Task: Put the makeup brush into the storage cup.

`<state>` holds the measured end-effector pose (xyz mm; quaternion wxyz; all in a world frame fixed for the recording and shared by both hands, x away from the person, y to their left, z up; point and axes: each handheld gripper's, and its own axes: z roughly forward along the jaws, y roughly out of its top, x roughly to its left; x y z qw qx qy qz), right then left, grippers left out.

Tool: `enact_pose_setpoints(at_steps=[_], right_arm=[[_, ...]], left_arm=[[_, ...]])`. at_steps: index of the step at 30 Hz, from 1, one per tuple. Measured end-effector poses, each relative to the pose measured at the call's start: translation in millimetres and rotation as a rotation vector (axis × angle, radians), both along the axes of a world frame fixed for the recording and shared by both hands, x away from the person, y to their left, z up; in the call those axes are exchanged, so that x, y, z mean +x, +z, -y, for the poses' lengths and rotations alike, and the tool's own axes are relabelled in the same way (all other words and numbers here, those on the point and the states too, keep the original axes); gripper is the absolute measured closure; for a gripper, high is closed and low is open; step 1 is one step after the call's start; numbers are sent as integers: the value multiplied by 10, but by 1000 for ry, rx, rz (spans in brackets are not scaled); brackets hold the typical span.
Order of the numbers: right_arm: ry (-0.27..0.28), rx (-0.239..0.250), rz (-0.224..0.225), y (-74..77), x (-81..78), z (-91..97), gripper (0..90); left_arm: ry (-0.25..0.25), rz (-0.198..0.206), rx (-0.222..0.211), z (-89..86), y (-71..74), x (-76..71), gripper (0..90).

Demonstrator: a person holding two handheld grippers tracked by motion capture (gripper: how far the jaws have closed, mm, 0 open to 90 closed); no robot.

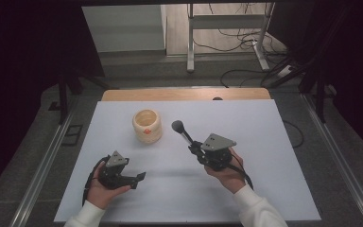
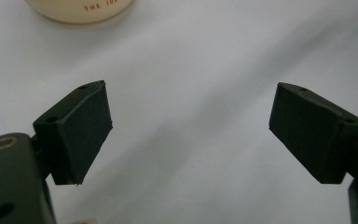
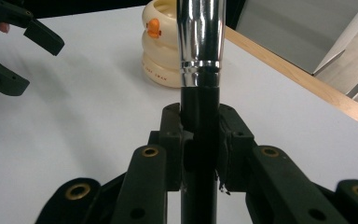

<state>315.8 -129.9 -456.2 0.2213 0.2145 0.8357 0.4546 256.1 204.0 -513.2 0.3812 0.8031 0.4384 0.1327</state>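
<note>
Black brush point(image 1: 183, 133) handle sat pinched in my right gripper point(image 1: 194, 146), aimed at the cream holder point(image 1: 147, 126) near the table's point(image 1: 264, 189) far edge; dropping it in remained. My left gripper point(image 1: 139, 179) gaped empty.

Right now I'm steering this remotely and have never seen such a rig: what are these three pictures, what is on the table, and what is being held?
No robot arm here: a person sits at a white table with hand-held tongs in each hand.

The high view looks down from above the person's side. The other two come from cameras riding on the tongs, looking along their black jaws.

On the table stands a cream ribbed cup with an orange duck print.

The right tongs are shut on the dark handle of a makeup brush; its chrome ferrule and grey head point toward the cup, not yet in it.

The left tongs are open and hold nothing, resting low over the table, nearer the person than the cup.
</note>
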Motion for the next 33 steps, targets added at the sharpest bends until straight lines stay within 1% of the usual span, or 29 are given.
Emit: enact_pose_setpoints(at_steps=[2, 3, 4, 5, 9, 12, 14, 19, 20, 21, 23, 26, 29, 32, 33], right_arm=[[-1, 2, 0, -1, -1, -1, 745], [-1, 2, -1, -1, -2, -1, 745], [-1, 3, -1, -2, -3, -3, 745], [0, 5, -1, -2, -3, -5, 745], [3, 13, -4, -5, -9, -11, 745], [5, 18, -4, -1, -15, -10, 745], [6, 22, -4, 2, -17, -7, 745], [6, 28, -6, 3, -19, -4, 745], [6, 28, -6, 2, -19, -4, 745], [6, 29, -5, 1, -20, -6, 745], [9, 29, -4, -3, -22, -11, 745], [9, 31, -5, -6, -28, -15, 745], [11, 35, -3, -5, -33, -15, 745], [13, 39, -3, -7, -36, -15, 745], [15, 40, -4, -8, -37, -17, 745]], left_arm=[[0, 7, -23, 1, 36, -6, 138], [-4, 15, -42, 2, 65, -4, 138], [-2, 27, -70, 15, 107, -8, 139], [-4, 38, -83, 25, 135, -8, 140], [-21, 88, -174, 126, 283, 8, 149], [-35, 108, -234, 220, 360, 43, 157], [-43, 120, -267, 292, 400, 70, 161], [-63, 135, -320, 463, 463, 135, 171], [-68, 137, -333, 496, 477, 151, 175], [-73, 141, -356, 544, 493, 177, 177], [-82, 143, -373, 592, 508, 207, 185], [-102, 141, -398, 686, 525, 270, 196], [-106, 138, -424, 762, 523, 329, 214], [-98, 128, -477, 813, 510, 395, 240], [-99, 127, -486, 825, 509, 408, 247]])
